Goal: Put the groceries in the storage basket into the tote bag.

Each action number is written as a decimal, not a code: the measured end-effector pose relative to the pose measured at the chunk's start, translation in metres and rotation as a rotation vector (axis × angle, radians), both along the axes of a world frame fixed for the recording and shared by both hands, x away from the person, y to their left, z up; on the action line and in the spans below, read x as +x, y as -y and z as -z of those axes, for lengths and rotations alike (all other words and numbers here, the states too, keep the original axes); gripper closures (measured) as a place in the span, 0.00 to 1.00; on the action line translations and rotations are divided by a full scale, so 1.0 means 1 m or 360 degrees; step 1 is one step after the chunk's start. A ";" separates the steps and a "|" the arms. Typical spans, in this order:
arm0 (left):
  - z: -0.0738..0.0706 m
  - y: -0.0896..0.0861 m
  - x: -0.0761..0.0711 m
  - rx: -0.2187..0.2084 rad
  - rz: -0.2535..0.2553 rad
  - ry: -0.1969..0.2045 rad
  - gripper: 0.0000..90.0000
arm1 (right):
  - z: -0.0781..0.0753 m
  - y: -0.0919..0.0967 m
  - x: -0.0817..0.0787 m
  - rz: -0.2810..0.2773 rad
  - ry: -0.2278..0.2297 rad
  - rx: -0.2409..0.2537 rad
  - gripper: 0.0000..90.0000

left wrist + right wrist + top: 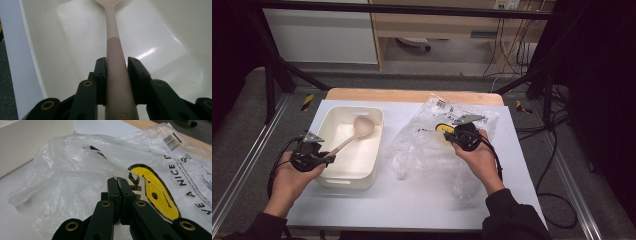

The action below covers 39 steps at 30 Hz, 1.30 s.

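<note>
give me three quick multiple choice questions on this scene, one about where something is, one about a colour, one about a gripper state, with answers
1. Where does the spoon's bowl lie?
A. inside the white tub
B. on the plastic bag
C. on the floor

2. What colour is the face printed on the bag?
A. red
B. yellow
C. green

3. What is the right gripper doing?
A. hanging open
B. pinching the bag's film
C. holding the spoon

Answers:
1 A: the high view shows it within the tub walls.
2 B: the right gripper view shows a yellow face.
3 B: its jaws are closed on the film.

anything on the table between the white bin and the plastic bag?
Nothing: in the high view a narrow strip of bare white table separates the white bin from the plastic bag.
</note>
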<state>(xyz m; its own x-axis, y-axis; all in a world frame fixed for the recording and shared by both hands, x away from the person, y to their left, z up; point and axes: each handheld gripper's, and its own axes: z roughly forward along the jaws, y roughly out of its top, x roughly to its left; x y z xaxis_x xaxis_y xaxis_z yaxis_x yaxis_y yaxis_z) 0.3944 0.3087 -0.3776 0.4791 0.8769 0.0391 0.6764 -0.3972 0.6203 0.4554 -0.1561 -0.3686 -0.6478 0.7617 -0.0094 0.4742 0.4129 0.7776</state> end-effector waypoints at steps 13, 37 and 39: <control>-0.026 -0.001 -0.012 -0.0086 0.0029 0.0164 0.78 | -0.002 0.001 0.000 0.0009 0.0001 0.0005 1.00; -0.050 0.019 -0.044 -0.0202 0.0213 0.0257 0.78 | -0.006 -0.002 0.000 0.0001 -0.0025 0.0024 1.00; -0.050 0.021 -0.045 -0.0216 0.0222 0.0254 0.78 | -0.007 -0.003 0.000 -0.0005 -0.0025 0.0022 1.00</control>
<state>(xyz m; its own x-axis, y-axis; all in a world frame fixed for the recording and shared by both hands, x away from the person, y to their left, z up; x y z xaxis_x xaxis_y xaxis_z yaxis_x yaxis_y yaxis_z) 0.3491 0.2874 -0.3279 0.5928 0.8053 0.0103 0.5103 -0.3855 0.7687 0.4556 -0.1530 -0.3618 -0.6504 0.7595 0.0112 0.4848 0.4037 0.7759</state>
